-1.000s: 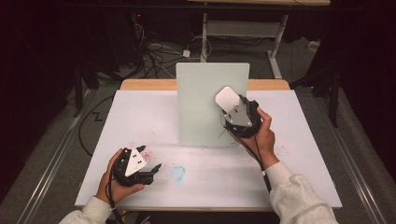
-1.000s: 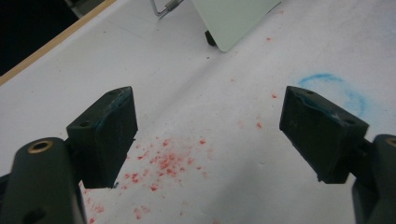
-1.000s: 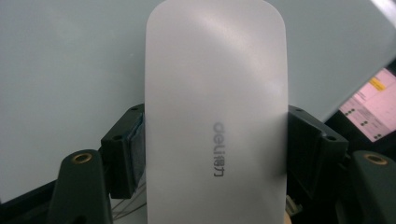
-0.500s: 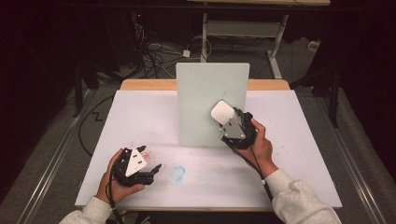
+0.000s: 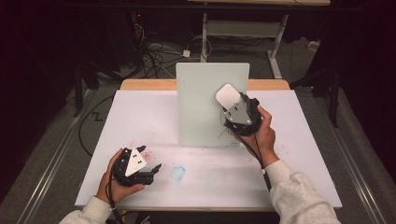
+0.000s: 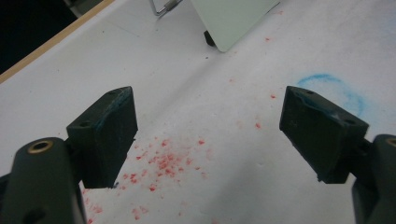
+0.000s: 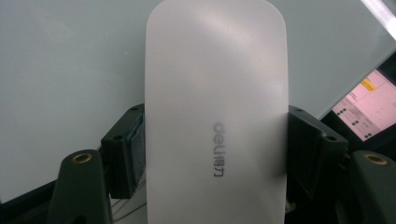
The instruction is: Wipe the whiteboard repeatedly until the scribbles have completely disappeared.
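Against the upright board [image 5: 212, 105], right gripper [image 5: 232, 103] clamps a white eraser [image 7: 215, 112], left gripper [image 6: 210, 135] gapes idle; pressing hard risks tipping the board.

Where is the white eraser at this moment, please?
The white eraser is clamped in the right gripper, held against the upright board's upper right area at the table's far middle.

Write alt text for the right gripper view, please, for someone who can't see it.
A white eraser with a grey "deli" logo is clamped between the right gripper's two black jaws, held up against a pale upright board. A pink-lit screen peeks in at the right edge.
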Motion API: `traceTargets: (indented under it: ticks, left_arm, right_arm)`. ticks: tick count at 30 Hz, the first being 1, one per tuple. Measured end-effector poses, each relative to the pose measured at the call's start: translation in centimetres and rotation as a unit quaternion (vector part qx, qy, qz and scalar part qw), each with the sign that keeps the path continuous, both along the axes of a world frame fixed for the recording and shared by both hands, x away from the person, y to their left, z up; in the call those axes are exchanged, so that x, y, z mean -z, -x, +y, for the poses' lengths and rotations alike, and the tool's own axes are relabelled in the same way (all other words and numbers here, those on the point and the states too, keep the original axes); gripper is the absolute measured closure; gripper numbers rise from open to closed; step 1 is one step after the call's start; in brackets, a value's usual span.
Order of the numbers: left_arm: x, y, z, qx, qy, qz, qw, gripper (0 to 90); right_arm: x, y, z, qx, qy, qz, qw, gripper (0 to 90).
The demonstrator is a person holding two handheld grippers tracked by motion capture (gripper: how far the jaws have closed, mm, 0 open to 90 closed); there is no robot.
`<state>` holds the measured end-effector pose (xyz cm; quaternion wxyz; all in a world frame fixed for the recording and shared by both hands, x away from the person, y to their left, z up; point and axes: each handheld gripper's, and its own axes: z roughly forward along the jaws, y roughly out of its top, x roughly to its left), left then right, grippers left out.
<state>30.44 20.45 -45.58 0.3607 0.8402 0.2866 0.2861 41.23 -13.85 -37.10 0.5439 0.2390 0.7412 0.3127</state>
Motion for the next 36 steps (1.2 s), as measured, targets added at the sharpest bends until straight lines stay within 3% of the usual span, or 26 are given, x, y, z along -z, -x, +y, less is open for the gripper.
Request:
traceTargets:
  ticks: [4,9,10,16,21,24,27,33,36]
  left_arm:
    - [0.0,0.0,0.0,0.001,-0.001,0.0,1.0,18.3]
    - [0.0,0.0,0.0,0.0,-0.002,0.0,1.0,18.3]
    - [0.0,0.0,0.0,0.0,-0.003,0.0,1.0,18.4]
    - [0.1,0.0,-0.1,0.001,-0.005,0.002,1.0,18.3]
    - [0.0,0.0,-0.1,0.001,-0.004,0.001,1.0,18.4]
    - [0.0,0.0,0.0,0.001,-0.002,0.0,1.0,18.4]
    - [0.0,0.0,0.1,0.001,-0.001,-0.001,1.0,18.4]
    - [-0.1,0.1,0.1,0.002,-0.006,-0.001,1.0,18.4]
    - [-0.1,0.1,0.1,0.002,-0.007,-0.001,1.0,18.4]
  right_arm:
    - [0.1,0.0,0.5,-0.002,0.006,0.001,1.0,30.9]
    - [1.8,0.8,1.2,-0.02,0.034,0.017,0.9991,30.9]
    - [2.8,1.2,1.5,-0.024,0.043,0.023,0.9985,30.9]
    - [5.2,2.2,2.3,-0.032,0.073,0.024,0.9965,30.9]
    - [4.0,1.6,1.9,-0.028,0.057,0.019,0.9978,30.9]
    - [1.8,0.7,1.3,-0.008,0.026,0.006,0.9996,30.9]
    - [1.0,0.4,0.6,-0.002,0.004,0.008,1.0,30.9]
    - [2.6,1.1,0.4,-0.002,0.02,0.011,0.9997,30.9]
    - [4.3,1.7,0.5,-0.006,0.045,0.015,0.9988,30.9]
